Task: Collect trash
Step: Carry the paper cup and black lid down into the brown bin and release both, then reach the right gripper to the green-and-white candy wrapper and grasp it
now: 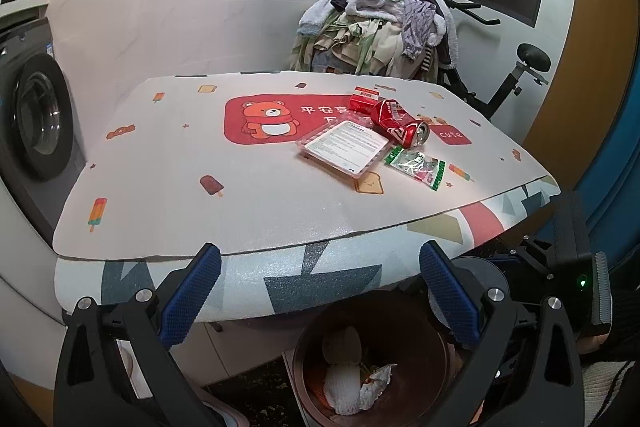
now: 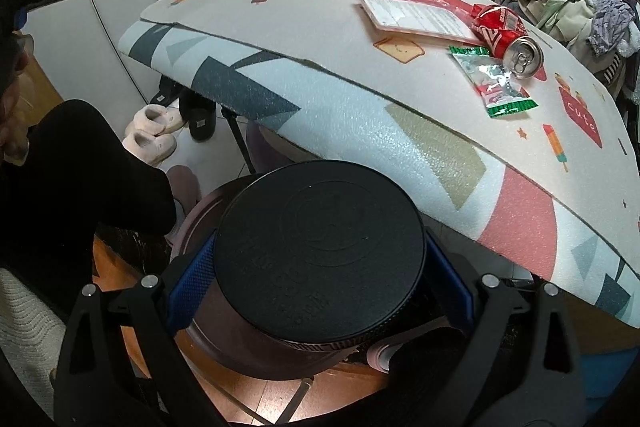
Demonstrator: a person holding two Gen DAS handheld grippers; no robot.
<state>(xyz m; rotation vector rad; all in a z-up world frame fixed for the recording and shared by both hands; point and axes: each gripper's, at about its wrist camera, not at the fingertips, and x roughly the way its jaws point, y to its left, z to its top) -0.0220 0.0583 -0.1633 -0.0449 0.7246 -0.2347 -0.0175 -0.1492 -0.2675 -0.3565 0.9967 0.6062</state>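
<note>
Trash sits on the bench (image 1: 280, 211) toward its far right corner: flat plastic package (image 1: 344, 146) largest, crushed red can (image 1: 398, 123) touching its far edge, small red carton (image 1: 362, 101) behind the can, green wrapper (image 1: 416, 167) just beside the can's mouth. Brown bin (image 1: 372, 359) below the bench's near edge, holding paper scraps. Right hand-held gripper (image 2: 320, 291) clamped on the black lid (image 2: 320, 259) above the bin. Left hand-held gripper (image 1: 320, 295) spread apart, empty.

A home laundry corner: front-loading washing machine (image 1: 38, 115) against a tiled wall, heap of clothes (image 1: 376, 31) piled on an exercise bike (image 1: 516, 75), slippers (image 2: 154, 135) on the floor, a worktop (image 1: 200, 187) under a cartoon bear mat.
</note>
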